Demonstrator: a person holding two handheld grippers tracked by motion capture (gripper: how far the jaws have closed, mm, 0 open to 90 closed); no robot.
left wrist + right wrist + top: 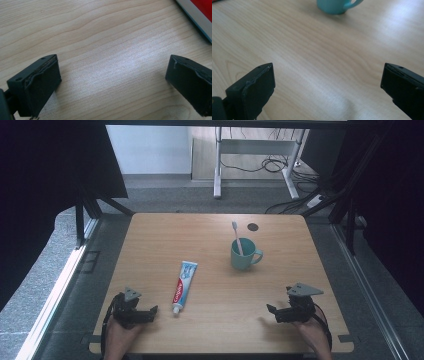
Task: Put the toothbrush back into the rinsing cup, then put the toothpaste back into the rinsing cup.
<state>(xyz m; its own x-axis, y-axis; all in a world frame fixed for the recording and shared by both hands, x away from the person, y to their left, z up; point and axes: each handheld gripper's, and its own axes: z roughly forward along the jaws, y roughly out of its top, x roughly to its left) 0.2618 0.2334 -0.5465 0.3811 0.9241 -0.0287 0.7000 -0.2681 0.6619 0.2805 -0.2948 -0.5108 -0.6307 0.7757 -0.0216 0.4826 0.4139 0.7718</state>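
While each gripper gapes wide and empty, the toothpaste tube point(184, 280) reads Colgate beside the left gripper point(150, 312).

table point(215, 240): pale wood, wavy grain | toothpaste tube point(184, 286): white, red panel, blue upper end, white cap | mug point(243, 255): teal | toothbrush point(236, 237): pinkish handle, seemingly white head | left gripper point(150, 312): black, grey plate | right gripper point(274, 311): black, grey plate | floor point(40, 285): speckled grey
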